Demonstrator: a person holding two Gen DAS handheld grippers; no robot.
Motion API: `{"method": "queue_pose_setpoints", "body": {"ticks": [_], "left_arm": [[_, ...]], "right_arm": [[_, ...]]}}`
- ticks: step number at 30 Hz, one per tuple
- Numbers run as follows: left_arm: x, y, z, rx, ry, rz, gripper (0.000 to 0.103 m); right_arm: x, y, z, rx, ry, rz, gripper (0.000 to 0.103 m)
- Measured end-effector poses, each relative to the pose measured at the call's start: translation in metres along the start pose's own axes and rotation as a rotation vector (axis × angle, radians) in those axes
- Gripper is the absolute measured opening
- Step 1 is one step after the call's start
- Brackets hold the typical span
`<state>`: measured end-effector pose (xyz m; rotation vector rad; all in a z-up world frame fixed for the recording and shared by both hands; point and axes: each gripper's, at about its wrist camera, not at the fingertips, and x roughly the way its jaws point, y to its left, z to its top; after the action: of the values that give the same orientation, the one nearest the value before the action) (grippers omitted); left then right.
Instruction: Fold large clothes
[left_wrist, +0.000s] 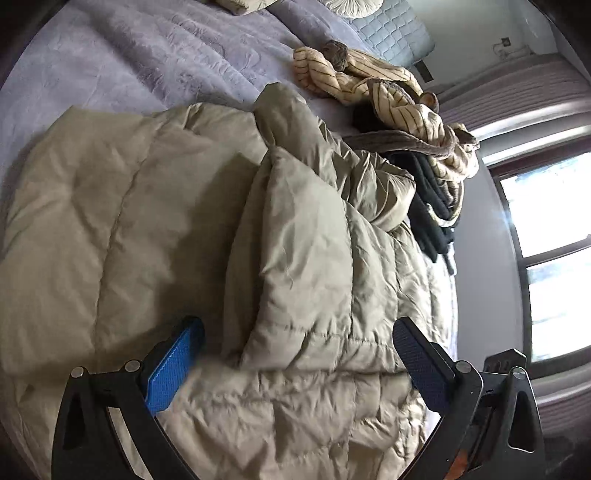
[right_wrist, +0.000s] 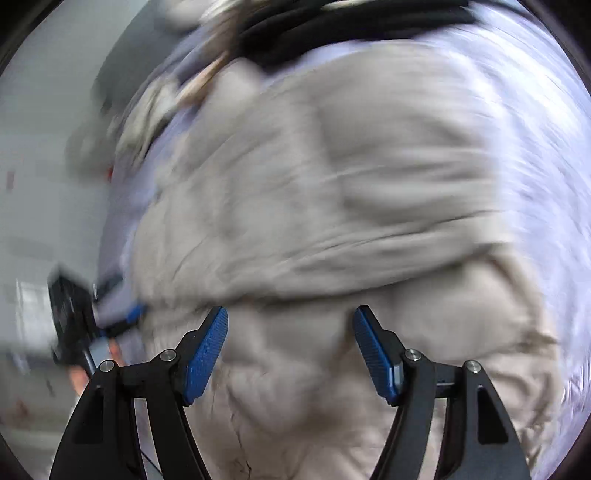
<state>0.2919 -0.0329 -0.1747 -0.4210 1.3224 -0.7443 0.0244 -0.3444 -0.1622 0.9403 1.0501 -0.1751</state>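
Note:
A large beige quilted puffer jacket (left_wrist: 221, 221) lies on the bed, partly folded, with one puffy flap laid over its middle. My left gripper (left_wrist: 297, 332) is open just above the jacket's near part, its blue pads (left_wrist: 173, 369) apart, holding nothing. In the right wrist view the same jacket (right_wrist: 314, 184) fills the frame, heavily blurred. My right gripper (right_wrist: 290, 325) is open above it with nothing between the pads. The other gripper (right_wrist: 74, 317) shows blurred at the left edge of that view.
The bed has a lavender cover (left_wrist: 129, 55). A cream striped garment (left_wrist: 388, 92) and dark folded clothes (left_wrist: 432, 203) lie beyond the jacket near the bed's edge. Pillows (left_wrist: 388, 26) are at the head. A window (left_wrist: 554, 258) and wall are to the right.

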Motion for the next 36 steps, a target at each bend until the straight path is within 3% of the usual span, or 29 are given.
{"method": "queue_pose_setpoints", "body": {"ticks": [1,3,4,5,7,13,17,19,22,25,27,28,29,31,32,36], "left_arm": [[0.002,-0.003,0.001,0.014,-0.004,0.021,0.102],[0.006,-0.013,0.004,0.058,-0.001,0.052,0.089],[0.008,-0.015,0.004,0.075,0.012,0.057,0.069],[0.009,-0.018,0.003,0.093,0.028,0.071,0.049],[0.01,-0.022,-0.003,0.135,0.035,0.123,0.019],[0.001,-0.007,-0.035,0.119,0.009,0.142,0.019],[0.002,0.004,-0.041,0.076,0.015,0.149,0.019],[-0.007,0.006,-0.039,0.057,0.007,0.191,0.02],[-0.027,0.002,-0.037,0.109,-0.024,0.322,0.02],[-0.048,-0.004,-0.031,0.153,-0.059,0.35,0.02],[-0.056,-0.012,-0.026,0.173,-0.079,0.339,0.02],[-0.056,-0.019,-0.022,0.186,-0.09,0.328,0.02],[-0.056,-0.023,-0.019,0.194,-0.096,0.319,0.02],[-0.043,-0.037,-0.011,0.208,-0.103,0.311,0.02],[-0.034,-0.045,-0.01,0.213,-0.101,0.315,0.02],[0.007,-0.05,-0.006,0.239,-0.084,0.403,0.02]], "right_arm": [[-0.008,-0.014,0.002,0.058,-0.031,0.028,0.074],[-0.018,-0.036,0.013,0.162,-0.091,0.077,0.074],[-0.022,-0.043,0.016,0.194,-0.107,0.092,0.072],[-0.024,-0.049,0.019,0.217,-0.122,0.103,0.052],[-0.027,-0.051,0.028,0.199,-0.129,0.081,0.007],[-0.014,-0.042,0.047,-0.005,-0.105,-0.023,0.007],[0.0,-0.048,0.051,-0.027,-0.074,-0.055,0.007],[0.002,-0.05,0.05,-0.017,-0.075,-0.052,0.007],[-0.006,-0.055,0.043,-0.003,-0.046,-0.07,0.009],[-0.025,-0.041,0.032,-0.092,-0.007,-0.146,0.022],[-0.051,-0.027,0.024,-0.178,-0.062,-0.16,0.042],[-0.061,-0.023,0.022,-0.202,-0.103,-0.162,0.061],[-0.075,-0.019,0.022,-0.226,-0.164,-0.165,0.07],[-0.09,-0.02,0.032,-0.236,-0.253,-0.18,0.071],[-0.088,-0.026,0.044,-0.202,-0.255,-0.171,0.071],[-0.049,-0.071,0.091,0.07,-0.182,-0.021,0.071]]}}
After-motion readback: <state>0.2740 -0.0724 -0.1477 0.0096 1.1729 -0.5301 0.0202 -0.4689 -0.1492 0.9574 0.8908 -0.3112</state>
